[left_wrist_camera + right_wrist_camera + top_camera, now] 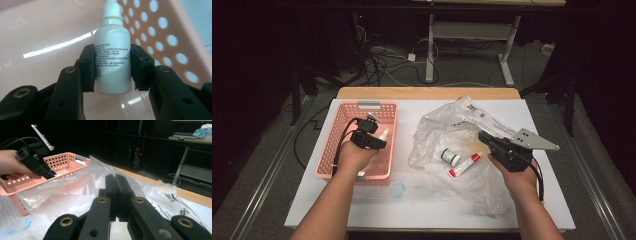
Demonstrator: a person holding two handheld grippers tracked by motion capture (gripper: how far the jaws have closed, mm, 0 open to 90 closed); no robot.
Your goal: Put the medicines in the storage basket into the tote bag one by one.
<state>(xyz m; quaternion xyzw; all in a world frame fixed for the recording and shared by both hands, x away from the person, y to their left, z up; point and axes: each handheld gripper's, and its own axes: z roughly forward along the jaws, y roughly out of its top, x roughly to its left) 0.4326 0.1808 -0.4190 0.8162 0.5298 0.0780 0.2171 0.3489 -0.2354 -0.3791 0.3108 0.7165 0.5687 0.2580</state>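
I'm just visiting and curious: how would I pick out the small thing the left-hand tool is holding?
Find the pink perforated basket on the left of the white table. Over it, the left gripper clamps a small white dropper bottle with a ribbed cap and fine printed text, unlike the red-and-white tube on the plastic bag.

White dropper bottle (112,58) upright above pink basket (160,30).

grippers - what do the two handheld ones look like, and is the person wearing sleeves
Both are black two-jaw tools. The left gripper has brass-coloured rivets on its linkage arms and flat black pads, with a black cable looping back along the hand. The right gripper carries a grey three-cornered plate dotted with small holes, and its own black cable trails by the wrist. Both forearms are bare: no sleeves, gloves or watch.
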